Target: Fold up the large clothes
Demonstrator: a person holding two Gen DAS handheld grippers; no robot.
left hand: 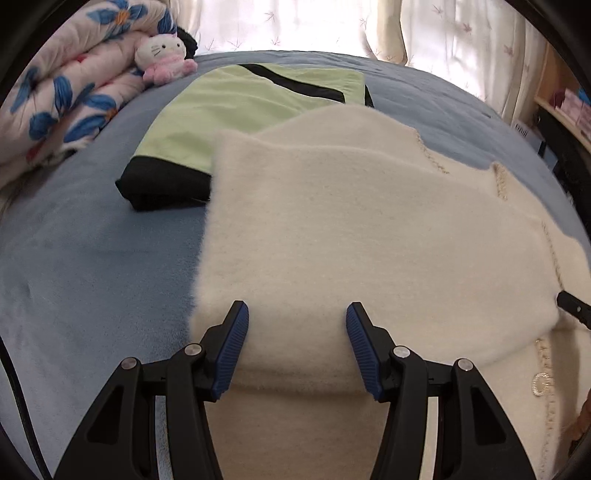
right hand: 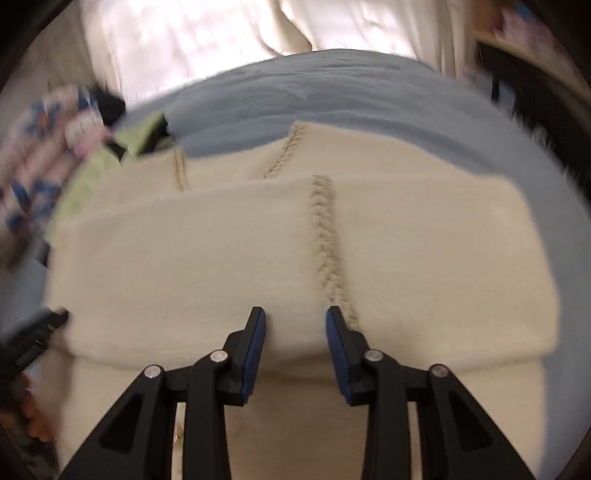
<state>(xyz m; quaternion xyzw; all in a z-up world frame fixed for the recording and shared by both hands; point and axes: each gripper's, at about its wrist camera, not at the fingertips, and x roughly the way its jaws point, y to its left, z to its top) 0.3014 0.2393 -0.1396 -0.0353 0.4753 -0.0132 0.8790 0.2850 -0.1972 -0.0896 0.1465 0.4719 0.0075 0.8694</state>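
Note:
A cream knitted garment [left hand: 351, 221] lies folded in layers on the blue bed [left hand: 74, 258]. My left gripper [left hand: 297, 306] hovers open over its near folded edge, towards the left side, with nothing pinched between the pads. In the blurred right wrist view the same garment [right hand: 221, 258] shows braided seams. My right gripper [right hand: 295, 312] stands open over its near edge, beside the central braid, with its jaws narrower than the left's. Each gripper shows as a black tip at the edge of the other's view.
A folded green and black garment [left hand: 221, 110] lies behind the cream one. A rolled floral quilt [left hand: 74, 85] and a white plush cat [left hand: 162, 55] sit at the far left. Curtains [left hand: 295, 26] hang behind the bed, and a shelf [left hand: 565, 107] stands at the right.

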